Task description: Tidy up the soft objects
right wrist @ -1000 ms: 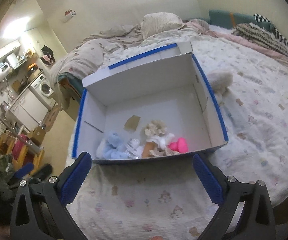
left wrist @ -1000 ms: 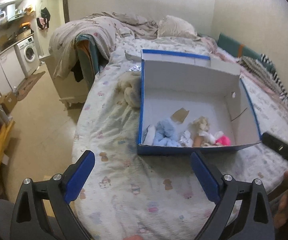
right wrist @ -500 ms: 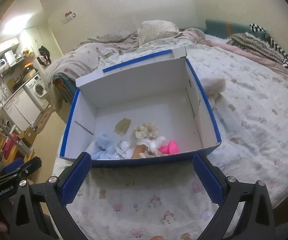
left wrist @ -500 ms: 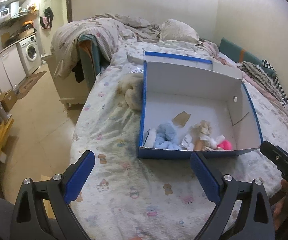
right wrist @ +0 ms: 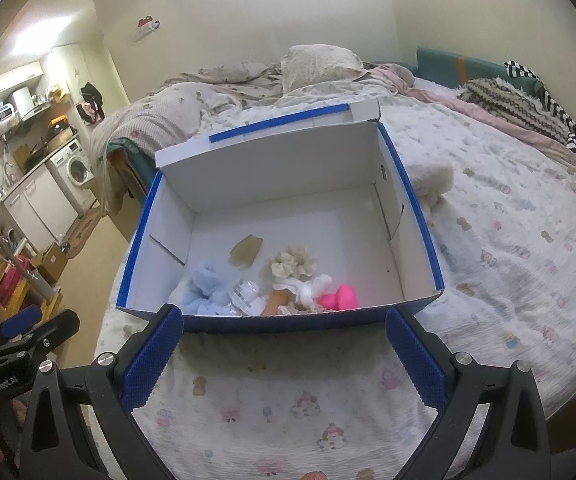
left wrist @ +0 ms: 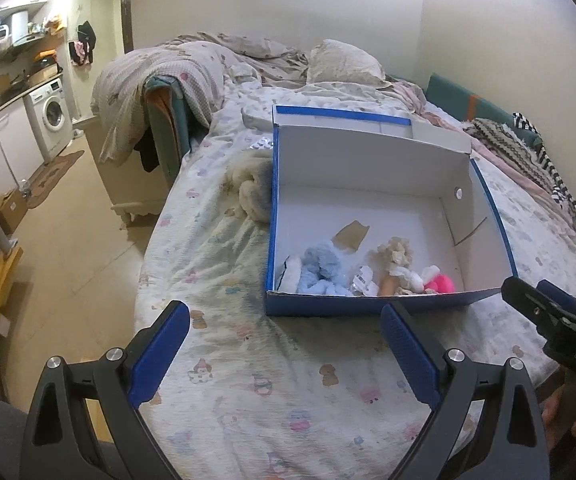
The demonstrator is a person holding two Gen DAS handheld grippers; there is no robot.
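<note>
You are pulling both spread, empty grippers, left gripper (left wrist: pixel 284 356) and right gripper (right wrist: pixel 284 356), back from the box (left wrist: pixel 367 306) on the bed (left wrist: pixel 248 360); small soft toys (right wrist: pixel 272 292) are lying inside, cream plush (left wrist: pixel 250 192) waiting outside.

Open box (left wrist: pixel 367 208) sits on the bed (left wrist: pixel 224 264), small plush toys (left wrist: pixel 321 270) bunched along its near wall, a fluffy toy (left wrist: pixel 252 192) just outside its left.

Matt cardboard box (right wrist: pixel 411 216) on printed cloth bedsheet (right wrist: pixel 507 264).
</note>
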